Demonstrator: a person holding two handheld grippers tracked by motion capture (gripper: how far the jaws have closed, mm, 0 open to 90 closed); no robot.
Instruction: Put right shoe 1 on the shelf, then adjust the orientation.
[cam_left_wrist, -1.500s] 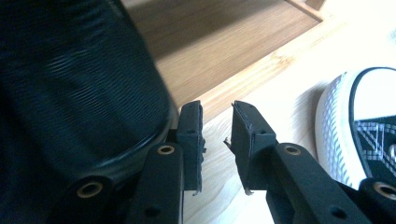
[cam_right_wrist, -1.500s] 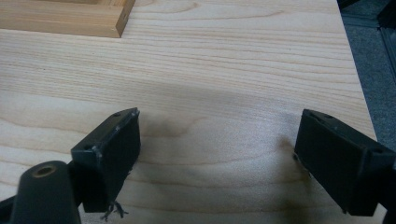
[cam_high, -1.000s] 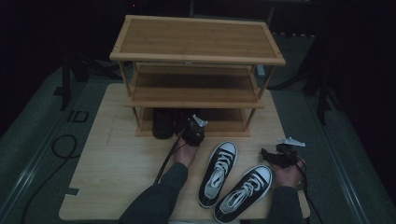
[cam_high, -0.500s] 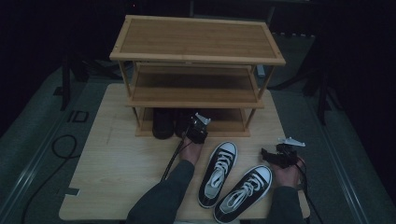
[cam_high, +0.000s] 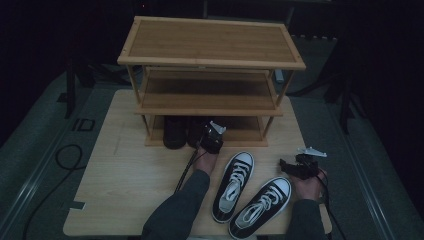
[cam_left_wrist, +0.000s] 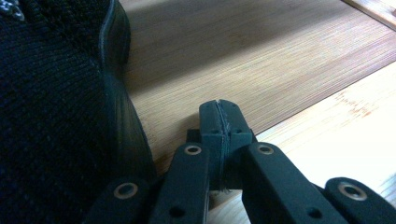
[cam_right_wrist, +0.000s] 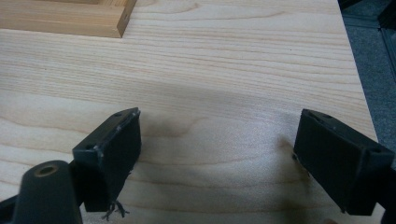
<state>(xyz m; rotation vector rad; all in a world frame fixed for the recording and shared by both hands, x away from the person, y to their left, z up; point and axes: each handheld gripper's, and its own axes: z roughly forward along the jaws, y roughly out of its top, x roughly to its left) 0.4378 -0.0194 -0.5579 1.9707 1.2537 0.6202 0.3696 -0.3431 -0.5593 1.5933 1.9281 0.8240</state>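
Note:
A three-tier wooden shoe rack (cam_high: 210, 55) stands at the back of the table. Two black shoes (cam_high: 175, 132) sit on its bottom shelf (cam_left_wrist: 261, 56). My left gripper (cam_high: 210, 137) is at the front of that shelf, just right of the black shoes, and its jaws are shut with nothing between them (cam_left_wrist: 219, 121). One black shoe (cam_left_wrist: 56, 116) lies close on the left of the jaws. Two black-and-white sneakers (cam_high: 234, 182) (cam_high: 261, 206) lie on the table in front. My right gripper (cam_high: 287, 166) rests to their right, open and empty (cam_right_wrist: 229, 158) over bare wood.
The light wooden table (cam_high: 125, 180) has free room at its front left. A cable (cam_high: 60, 155) loops on the grey floor to the left. The rack's base corner (cam_right_wrist: 70, 21) lies ahead of the right gripper. The table's right edge (cam_right_wrist: 359, 79) is close by.
My left gripper has edged slightly to the right along the bottom shelf's front and stays shut. The right gripper and the sneakers have not moved.

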